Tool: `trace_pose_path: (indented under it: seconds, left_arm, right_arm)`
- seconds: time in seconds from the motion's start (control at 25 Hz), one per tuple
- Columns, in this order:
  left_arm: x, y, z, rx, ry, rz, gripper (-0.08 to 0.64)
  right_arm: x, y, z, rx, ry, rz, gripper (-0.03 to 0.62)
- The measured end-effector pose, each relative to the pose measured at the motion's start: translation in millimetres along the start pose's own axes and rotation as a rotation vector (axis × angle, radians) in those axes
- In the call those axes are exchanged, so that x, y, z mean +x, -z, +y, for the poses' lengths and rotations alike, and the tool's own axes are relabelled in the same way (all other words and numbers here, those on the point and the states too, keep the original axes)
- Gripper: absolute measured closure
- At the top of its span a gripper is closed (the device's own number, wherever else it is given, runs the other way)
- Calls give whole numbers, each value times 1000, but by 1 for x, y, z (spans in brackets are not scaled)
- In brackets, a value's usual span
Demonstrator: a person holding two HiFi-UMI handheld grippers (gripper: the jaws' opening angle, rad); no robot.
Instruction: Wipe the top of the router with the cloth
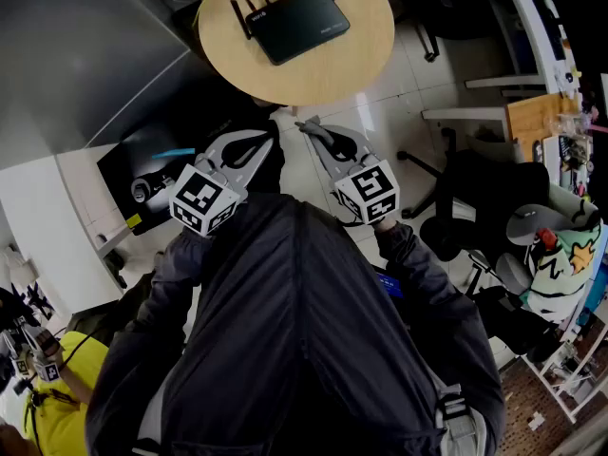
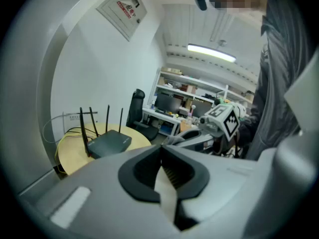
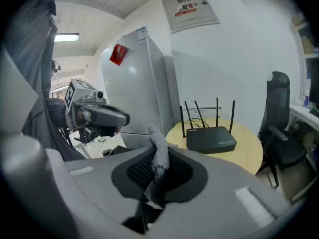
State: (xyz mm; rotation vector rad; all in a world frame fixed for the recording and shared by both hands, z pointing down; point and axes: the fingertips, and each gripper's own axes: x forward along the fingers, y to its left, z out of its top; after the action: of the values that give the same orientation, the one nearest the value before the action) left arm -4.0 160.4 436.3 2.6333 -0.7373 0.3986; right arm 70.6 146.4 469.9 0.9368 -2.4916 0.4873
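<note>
The black router point(image 1: 297, 22) with several antennas lies on a round wooden table point(image 1: 356, 60), well ahead of both grippers. It also shows in the left gripper view as the router point(image 2: 109, 142) and in the right gripper view as the router point(image 3: 211, 139). My right gripper point(image 1: 313, 129) is shut on a grey fuzzy cloth point(image 3: 160, 158), a strip of which sticks up between the jaws. Beside it, my left gripper point(image 1: 269, 139) is shut with nothing in it. Both are held close to my chest, above the floor and short of the table.
A white cabinet point(image 3: 137, 83) stands left of the table. A black office chair point(image 3: 281, 133) is to the table's right, another chair point(image 1: 475, 193) by cluttered desks point(image 1: 556, 112). A black box point(image 1: 157, 164) lies on the floor at left. A person in yellow point(image 1: 52, 402) is at lower left.
</note>
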Motion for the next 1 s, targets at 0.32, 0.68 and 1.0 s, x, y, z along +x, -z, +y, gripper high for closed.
trace_pose_path:
  seconds: [0.32,0.68,1.0]
  left_arm:
    - [19,-34,102,-7,-26,6,569]
    - [28,-46,150,-29,-68,5,569]
    - [22,-39,167,-72,-152,23,569]
  right_arm:
    - [121,-30,-54,60,-31,71,558]
    - [209,-30,-92,255,-16,145,558]
    - [268,29,-105,697,156,247,558]
